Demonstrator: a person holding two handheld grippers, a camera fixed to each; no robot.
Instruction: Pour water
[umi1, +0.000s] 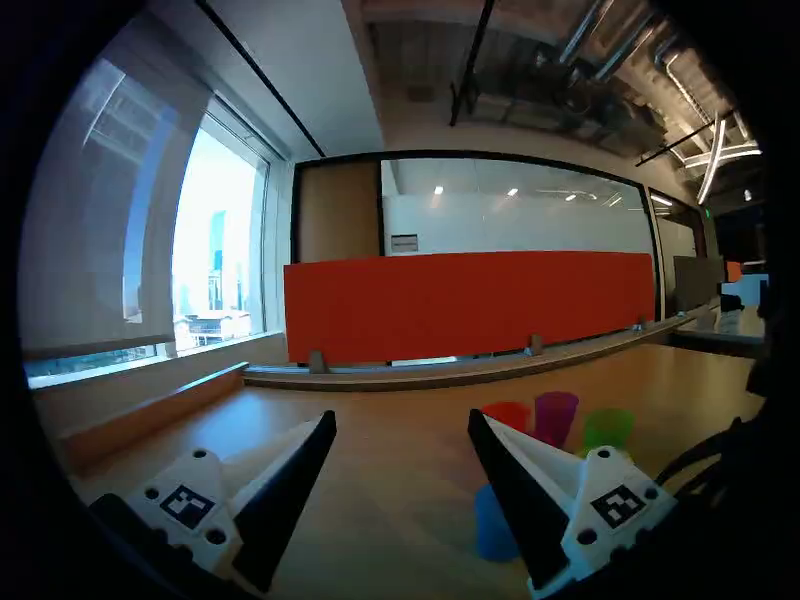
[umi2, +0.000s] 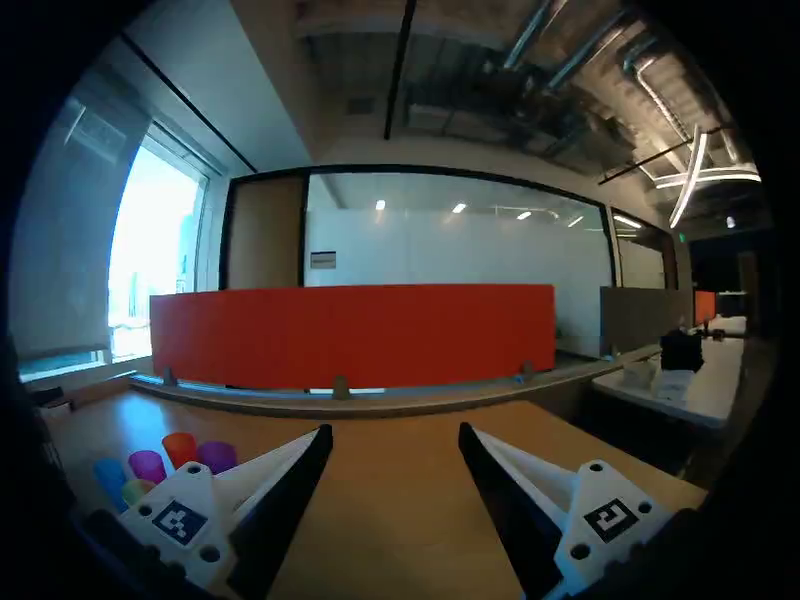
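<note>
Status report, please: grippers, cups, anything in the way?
Left gripper open, empty. Right gripper open, empty. Coloured cups clustered on wooden table, untouched. Path to them looks clear.

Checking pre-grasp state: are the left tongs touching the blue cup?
Cannot tell. In the left gripper view, the open left tongs overlap one side of the blue cup, hiding any contact or gap.

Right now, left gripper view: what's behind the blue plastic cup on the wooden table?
A red plastic cup, a magenta one and a green one stand farther back. The open left gripper's white-and-black finger covers the blue cup's right side and the red cup's base.
</note>
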